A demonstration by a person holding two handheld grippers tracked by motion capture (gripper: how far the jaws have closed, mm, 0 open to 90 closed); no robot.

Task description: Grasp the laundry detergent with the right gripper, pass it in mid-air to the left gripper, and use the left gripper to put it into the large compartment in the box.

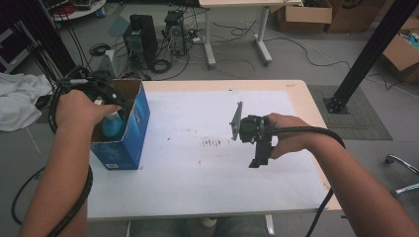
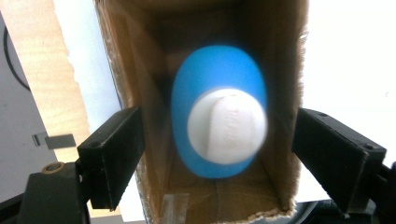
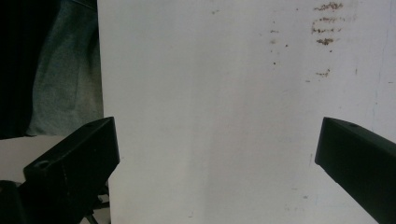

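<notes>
A blue cardboard box [image 1: 129, 133] stands open-topped at the table's left side. Inside it a blue bottle [image 1: 112, 124] with a white cap [image 2: 227, 127] stands upright. My left gripper [image 2: 217, 156] hangs over the box mouth and looks straight down into it; its jaws stand open, wide apart on either side of the bottle and clear of it. My right gripper [image 1: 259, 160] is held above the white mat [image 1: 207, 163] right of centre, pointing down, jaws open with nothing between them [image 3: 217, 158].
Brown smudges [image 1: 212, 143] mark the middle of the mat. The wooden table edge [image 1: 301, 98] frames it. Beyond the table lie computer towers [image 1: 141, 39], cables, cardboard boxes [image 1: 304, 17] and a black post [image 1: 370, 49].
</notes>
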